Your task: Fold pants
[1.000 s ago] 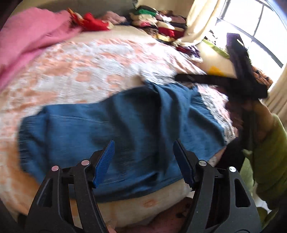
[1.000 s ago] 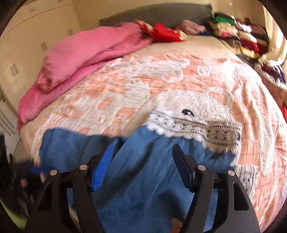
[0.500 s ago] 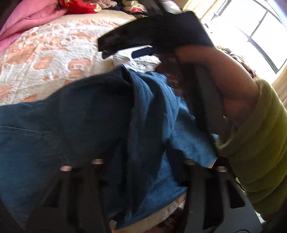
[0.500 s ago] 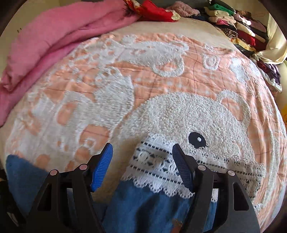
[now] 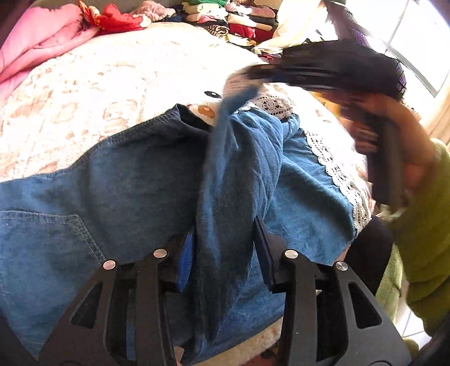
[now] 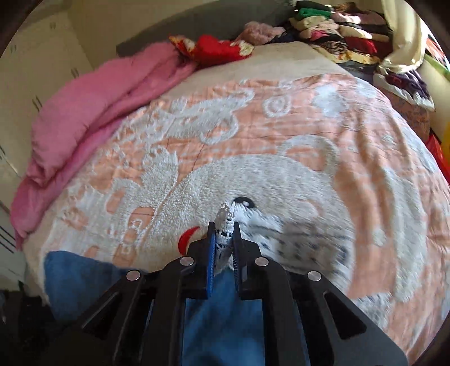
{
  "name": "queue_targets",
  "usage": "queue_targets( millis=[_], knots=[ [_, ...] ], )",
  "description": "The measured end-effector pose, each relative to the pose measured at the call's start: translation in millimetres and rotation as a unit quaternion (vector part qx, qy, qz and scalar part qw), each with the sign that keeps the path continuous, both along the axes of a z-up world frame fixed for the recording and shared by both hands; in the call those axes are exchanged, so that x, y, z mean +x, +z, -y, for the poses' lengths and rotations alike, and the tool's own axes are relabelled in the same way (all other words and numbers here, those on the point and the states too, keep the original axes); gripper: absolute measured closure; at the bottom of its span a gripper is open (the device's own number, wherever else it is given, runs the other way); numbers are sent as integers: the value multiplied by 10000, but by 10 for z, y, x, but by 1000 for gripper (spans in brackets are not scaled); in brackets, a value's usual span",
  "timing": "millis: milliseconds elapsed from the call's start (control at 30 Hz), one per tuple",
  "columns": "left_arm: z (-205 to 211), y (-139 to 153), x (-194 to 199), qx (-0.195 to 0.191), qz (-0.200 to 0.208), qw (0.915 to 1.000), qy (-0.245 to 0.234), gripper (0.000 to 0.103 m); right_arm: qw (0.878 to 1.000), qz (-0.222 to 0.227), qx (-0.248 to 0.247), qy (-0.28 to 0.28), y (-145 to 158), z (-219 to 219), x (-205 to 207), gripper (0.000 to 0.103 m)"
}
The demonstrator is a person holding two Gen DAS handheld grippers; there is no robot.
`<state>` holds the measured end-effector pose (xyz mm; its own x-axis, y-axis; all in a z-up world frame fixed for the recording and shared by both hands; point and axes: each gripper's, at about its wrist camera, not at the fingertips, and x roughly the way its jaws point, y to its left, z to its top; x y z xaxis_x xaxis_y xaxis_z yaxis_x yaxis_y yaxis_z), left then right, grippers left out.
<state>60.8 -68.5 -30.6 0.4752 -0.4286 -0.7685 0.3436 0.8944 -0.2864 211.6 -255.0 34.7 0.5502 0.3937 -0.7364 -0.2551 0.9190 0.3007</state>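
Blue denim pants [image 5: 118, 197] with white lace hems lie across the near edge of the bed. My left gripper [image 5: 225, 253] is shut on a raised fold of denim near the pants' near edge. My right gripper [image 6: 224, 247] is shut on the white lace hem [image 6: 225, 225] of one leg and holds it lifted. In the left wrist view the right gripper [image 5: 323, 70] appears blurred above the pants, a strip of denim hanging from it. The other leg's lace hem [image 5: 337, 174] lies flat on the right.
The bed has a peach and white bear-pattern blanket [image 6: 281, 140]. A pink quilt [image 6: 98, 112] lies at the left, red cloth [image 6: 216, 48] at the head, stacked clothes [image 6: 337, 25] at the far right. A window [image 5: 416, 36] is on the right.
Both grippers were open a second ago. The right one has closed on the lace hem and lifted it. The left one has closed on a fold of denim.
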Motion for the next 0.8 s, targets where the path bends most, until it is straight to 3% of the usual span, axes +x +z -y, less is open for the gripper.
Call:
queue_targets(
  millis=[33,67,100,233,367,600,800],
  knots=[
    [16,12,-13,56,34,10000,-1,75,9998,48,146,-118,73,179,-144,93],
    [39,26,-20,110,69,9999,0,94,9996,72,227,-182,114,277,-230,93],
    [48,43,-16,212,135,9997,-43,102,9991,102,332,-244,162,394,-334,93],
    [92,151,-86,504,463,9971,-324,103,9952,79,853,-465,238,860,-913,93],
    [188,256,-253,789,792,9913,-698,103,9921,-74,1042,-693,107,1109,-1443,93],
    [399,7,-438,1168,616,9829,-1285,103,9882,-697,750,-1136,-477,1252,-1930,93],
    [519,-120,-438,1297,496,9792,-1478,100,9902,-447,254,-1302,-457,1273,-2094,93]
  ],
)
